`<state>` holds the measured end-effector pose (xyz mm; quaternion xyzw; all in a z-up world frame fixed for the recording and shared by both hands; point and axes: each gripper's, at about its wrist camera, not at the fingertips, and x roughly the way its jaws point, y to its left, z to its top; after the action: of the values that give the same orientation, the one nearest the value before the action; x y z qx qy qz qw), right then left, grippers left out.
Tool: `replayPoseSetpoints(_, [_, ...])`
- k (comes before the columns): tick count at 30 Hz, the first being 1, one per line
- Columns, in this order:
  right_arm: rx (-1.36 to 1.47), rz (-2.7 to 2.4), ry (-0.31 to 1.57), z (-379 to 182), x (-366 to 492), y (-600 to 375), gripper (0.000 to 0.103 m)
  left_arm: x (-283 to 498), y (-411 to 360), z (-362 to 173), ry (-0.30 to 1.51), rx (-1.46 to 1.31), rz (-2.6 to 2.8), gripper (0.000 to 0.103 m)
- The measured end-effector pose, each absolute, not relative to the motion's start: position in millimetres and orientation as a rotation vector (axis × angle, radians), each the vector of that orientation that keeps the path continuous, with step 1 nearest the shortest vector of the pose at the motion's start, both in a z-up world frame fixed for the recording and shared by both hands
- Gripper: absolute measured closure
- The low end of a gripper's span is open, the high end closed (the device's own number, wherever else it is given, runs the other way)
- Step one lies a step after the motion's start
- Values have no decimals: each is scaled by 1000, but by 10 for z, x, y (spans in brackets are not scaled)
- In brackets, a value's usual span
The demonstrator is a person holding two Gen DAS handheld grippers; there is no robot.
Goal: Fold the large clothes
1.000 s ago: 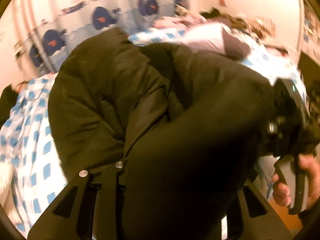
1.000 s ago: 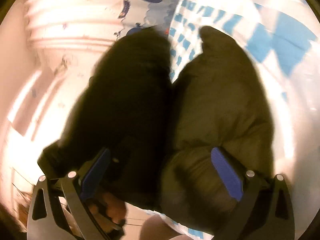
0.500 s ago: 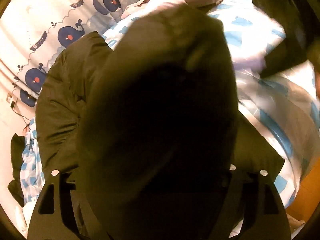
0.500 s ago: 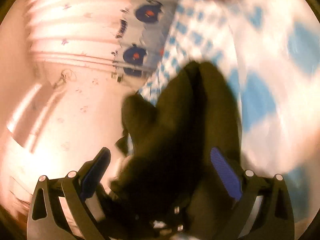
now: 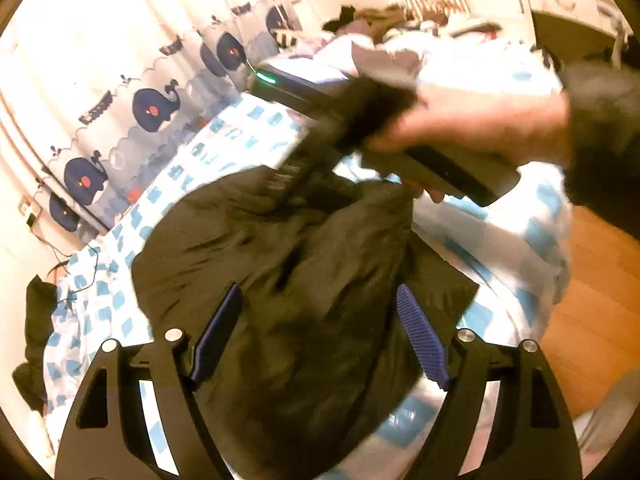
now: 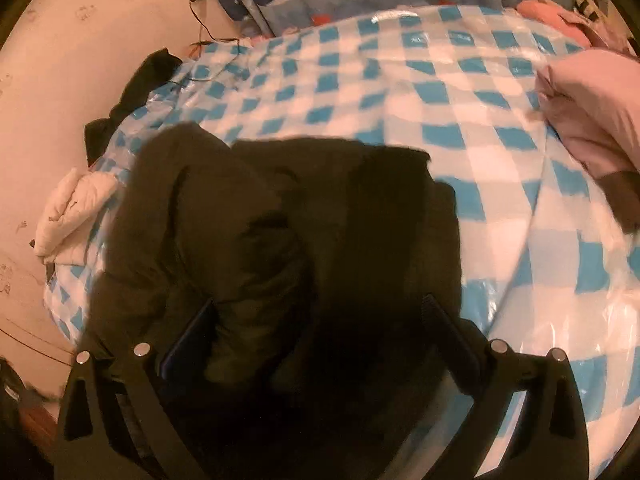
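Clearly the dark puffer jacket (image 5: 280,264) is lying bunched across the lower centre of both views on the blue-checked bedcover (image 6: 460,120), looking soft, bulky and slippery-shelled. Both the left gripper (image 5: 320,336) and the right gripper (image 6: 320,336) are standing wide, pinching nothing, so a seam or hem is probably offering the firmest hold.

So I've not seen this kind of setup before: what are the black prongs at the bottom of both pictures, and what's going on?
No robot here: a person holds a two-finger gripper in each hand, with a fisheye camera on each one looking along its fingers. The prongs are those fingers. The left-hand view shows the left gripper open above a dark puffy jacket, plus the person's other hand holding the second tool. The right-hand view shows the right gripper open over the same jacket. It lies bunched on a blue-and-white checked bedcover. Neither gripper clamps anything.
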<state>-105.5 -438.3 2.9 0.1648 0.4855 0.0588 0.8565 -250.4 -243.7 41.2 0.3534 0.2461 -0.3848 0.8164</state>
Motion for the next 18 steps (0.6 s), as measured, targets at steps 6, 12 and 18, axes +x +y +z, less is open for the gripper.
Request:
replayPoseSetpoints(6, [350, 65, 1052, -34, -1192, -4672, 7, -1708, -1594, 790, 604, 286, -766, 26])
replayPoseSetpoints(12, [365, 97, 889, 656, -1316, -4471, 7, -1160, -1976, 44, 765, 275, -771, 27])
replayPoseSetpoints(18, [406, 128, 927, 552, -1105, -4254, 7, -1457, -2448, -121, 745, 341, -840, 27])
